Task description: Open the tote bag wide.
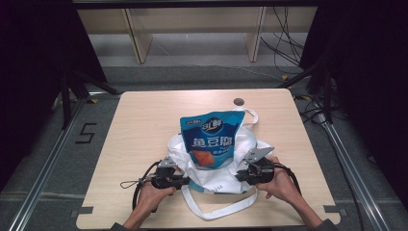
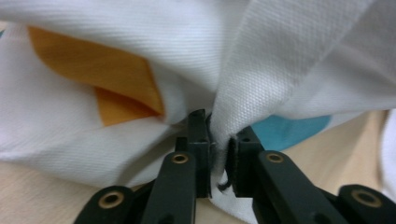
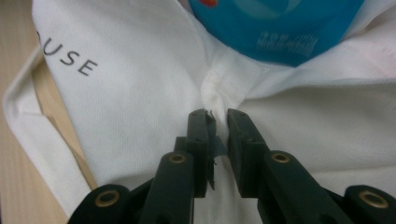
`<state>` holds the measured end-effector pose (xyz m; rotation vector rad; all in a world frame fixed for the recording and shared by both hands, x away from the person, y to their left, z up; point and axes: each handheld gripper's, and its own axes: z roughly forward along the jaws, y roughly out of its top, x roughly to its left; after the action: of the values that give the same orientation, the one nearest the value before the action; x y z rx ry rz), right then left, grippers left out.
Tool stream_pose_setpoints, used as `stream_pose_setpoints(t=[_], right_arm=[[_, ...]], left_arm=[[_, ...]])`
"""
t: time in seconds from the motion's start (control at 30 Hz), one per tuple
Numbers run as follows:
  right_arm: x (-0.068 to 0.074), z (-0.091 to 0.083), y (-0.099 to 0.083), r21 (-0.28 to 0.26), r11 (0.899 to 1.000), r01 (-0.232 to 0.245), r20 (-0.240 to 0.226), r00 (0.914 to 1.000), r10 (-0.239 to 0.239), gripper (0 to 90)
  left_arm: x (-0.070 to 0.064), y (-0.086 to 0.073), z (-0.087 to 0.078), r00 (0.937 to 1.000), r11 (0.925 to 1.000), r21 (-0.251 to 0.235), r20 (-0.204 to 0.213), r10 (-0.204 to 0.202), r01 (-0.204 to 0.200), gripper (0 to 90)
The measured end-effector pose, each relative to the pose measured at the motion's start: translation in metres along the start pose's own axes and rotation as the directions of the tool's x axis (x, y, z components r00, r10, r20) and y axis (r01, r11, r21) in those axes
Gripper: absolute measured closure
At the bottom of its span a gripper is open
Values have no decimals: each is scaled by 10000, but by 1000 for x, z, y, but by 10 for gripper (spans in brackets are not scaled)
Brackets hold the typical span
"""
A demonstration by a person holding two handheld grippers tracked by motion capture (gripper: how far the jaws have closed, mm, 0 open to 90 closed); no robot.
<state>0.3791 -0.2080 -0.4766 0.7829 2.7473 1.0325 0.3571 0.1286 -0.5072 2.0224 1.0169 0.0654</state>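
Reaching in from the lower frame, both hands grip a white fabric tote bag (image 1: 211, 166) at counter (image 1: 144, 125) centre: left gripper (image 1: 185, 181) and right gripper (image 1: 239, 175) fingers pinch its opposite edges, blue snack pouch (image 1: 210, 139) standing inside.

One fixed overhead camera and two jaw-mounted close-ups

The table (image 1: 144, 120) is seen from above the person's side, looking forward and down, floor and shelving beyond. Each gripper view is taken along its own black jaws, pressed very near the white bag (image 1: 250, 144) (image 2: 289, 70) (image 3: 140, 93), which is shared by all three views.
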Motion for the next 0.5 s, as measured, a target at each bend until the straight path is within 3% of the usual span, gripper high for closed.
stream_pose_setpoints(t=[0.07, 0.1, 0.13, 0.17, 0.2, 0.3, 0.4, 0.5], right_arm=[[1, -7, 2, -392, 9992, 50, 32, 10000, -49, 774], [1, -13, 3, -724, 9974, 53, -2, 10000, -54, 766], [1, -13, 3, -724, 9974, 53, -2, 10000, -54, 766], [3, -17, 4, -951, 9954, 87, 74, 9999, -80, 753], [4, -19, 5, -1099, 9939, 93, 217, 9997, -70, 748], [7, -22, 8, -1336, 9909, 131, 324, 9994, -88, 746], [15, -27, 15, -1628, 9860, 372, 271, 9991, -332, 742], [26, -29, 25, -2262, 9732, 421, 184, 9991, -389, 730]], left_arm=[[-4, 3, -7, 9999, 9998, -125, 87, 132, -131, 752], [-5, 5, -11, 9997, 9996, -144, 63, 240, -239, 669], [-7, 6, -17, 9996, 9996, -164, 154, 237, -234, 669], [-11, 9, -30, 9990, 9986, -340, 153, 422, -417, 612], [-11, 9, -30, 9990, 9986, -340, 153, 422, -417, 581], [-14, 14, -52, 9981, 9960, -831, 487, 364, -323, 539], [-16, 22, -69, 9980, 9903, -1322, 407, 480, -422, 526], [-19, 30, -78, 9979, 9845, -1708, 423, 485, -406, 531]])
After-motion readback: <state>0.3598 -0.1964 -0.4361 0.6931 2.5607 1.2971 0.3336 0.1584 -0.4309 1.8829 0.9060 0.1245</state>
